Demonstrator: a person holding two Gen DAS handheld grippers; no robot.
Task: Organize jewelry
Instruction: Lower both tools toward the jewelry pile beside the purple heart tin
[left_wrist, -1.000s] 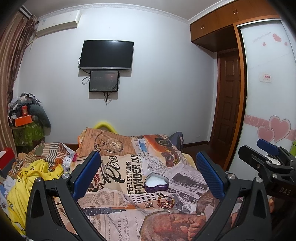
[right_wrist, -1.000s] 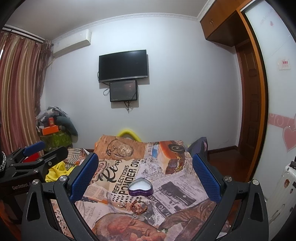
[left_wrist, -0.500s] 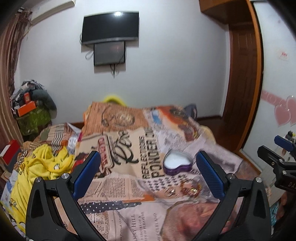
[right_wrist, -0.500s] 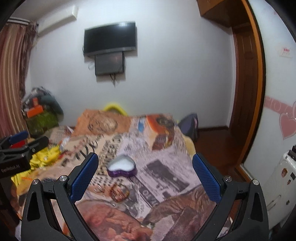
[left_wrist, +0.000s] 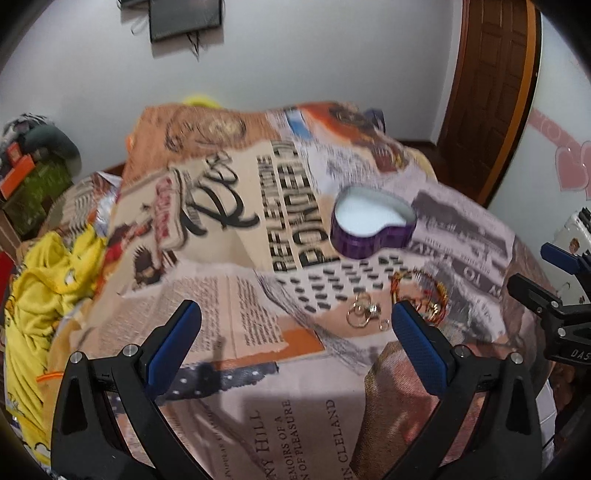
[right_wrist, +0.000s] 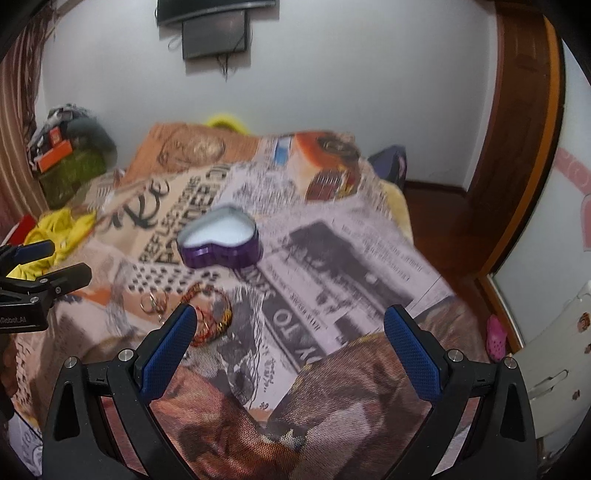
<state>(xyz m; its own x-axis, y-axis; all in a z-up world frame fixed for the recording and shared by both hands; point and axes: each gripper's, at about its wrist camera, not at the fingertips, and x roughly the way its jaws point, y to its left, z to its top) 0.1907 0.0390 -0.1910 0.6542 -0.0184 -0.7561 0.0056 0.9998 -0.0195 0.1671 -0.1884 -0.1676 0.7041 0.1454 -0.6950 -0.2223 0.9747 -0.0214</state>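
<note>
A purple heart-shaped box (left_wrist: 373, 228) with a white inside stands open on the newspaper-print bedspread (left_wrist: 229, 295); it also shows in the right wrist view (right_wrist: 221, 242). In front of it lie gold rings (left_wrist: 364, 314) and a red-and-gold bracelet (left_wrist: 421, 291), seen in the right wrist view as rings (right_wrist: 153, 302) and bracelet (right_wrist: 214, 314). My left gripper (left_wrist: 295, 332) is open and empty above the bedspread, left of the jewelry. My right gripper (right_wrist: 290, 332) is open and empty, with its left finger by the bracelet.
A yellow garment (left_wrist: 48, 280) lies at the bed's left. A cluttered stand (right_wrist: 66, 155) is by the curtain. A wooden door (left_wrist: 487, 74) and white wardrobe with pink hearts (left_wrist: 569, 166) stand on the right. A pink shoe (right_wrist: 495, 338) lies on the floor.
Both grippers have tilted down and moved closer to the bed; the heart box and jewelry now appear larger and nearer. Both stay open.
</note>
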